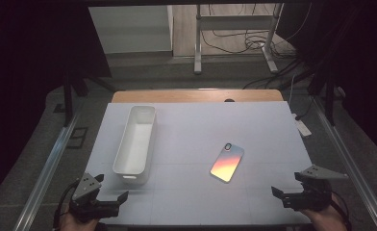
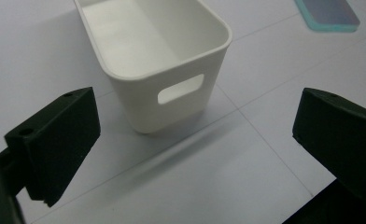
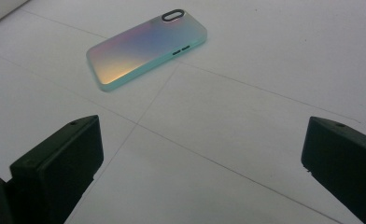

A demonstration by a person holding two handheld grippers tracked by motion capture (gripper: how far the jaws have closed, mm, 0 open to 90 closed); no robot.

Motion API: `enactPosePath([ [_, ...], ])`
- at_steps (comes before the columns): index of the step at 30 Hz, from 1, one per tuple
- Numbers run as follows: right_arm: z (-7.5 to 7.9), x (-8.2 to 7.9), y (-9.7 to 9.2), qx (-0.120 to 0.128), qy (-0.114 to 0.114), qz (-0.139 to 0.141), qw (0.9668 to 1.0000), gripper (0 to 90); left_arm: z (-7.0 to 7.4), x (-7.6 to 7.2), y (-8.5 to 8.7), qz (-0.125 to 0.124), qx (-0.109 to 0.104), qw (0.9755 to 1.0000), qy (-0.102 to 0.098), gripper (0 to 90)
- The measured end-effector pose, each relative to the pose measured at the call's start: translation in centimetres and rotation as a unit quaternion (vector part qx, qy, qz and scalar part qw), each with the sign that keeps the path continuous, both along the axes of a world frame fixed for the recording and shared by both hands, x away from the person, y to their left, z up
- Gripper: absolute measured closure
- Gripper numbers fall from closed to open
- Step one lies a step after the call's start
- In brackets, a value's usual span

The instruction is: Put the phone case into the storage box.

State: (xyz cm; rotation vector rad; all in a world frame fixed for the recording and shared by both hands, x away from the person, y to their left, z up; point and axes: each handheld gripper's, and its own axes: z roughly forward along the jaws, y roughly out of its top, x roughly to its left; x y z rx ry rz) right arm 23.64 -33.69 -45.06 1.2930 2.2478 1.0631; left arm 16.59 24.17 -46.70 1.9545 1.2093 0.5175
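Phone case [image 1: 227, 162] lies flat, back up, right of centre on the white tabletop [image 1: 191, 130], its front face hidden; white bin [image 1: 135, 144] stands well apart at its 9 o'clock. Left tongs [image 1: 113, 188] at 7 o'clock and right tongs [image 1: 286, 185] at 5 o'clock of the tabletop, both gaping wide, holding nothing. Nothing lies between right tongs and case.

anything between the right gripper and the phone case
Nothing: in the right gripper view, bare white table runs from the open right gripper to the phone case. The high view shows the same bare stretch.
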Motion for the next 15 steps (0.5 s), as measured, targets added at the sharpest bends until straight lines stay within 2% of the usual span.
enactPosePath([
  [15, -0.04, 0.36, 0.25, -0.003, 0.001, 0.009, 1.0000, 0.0, -0.04, -0.19, 0.31, 0.003, -0.009, 0.9999, 0.008, 1.7],
])
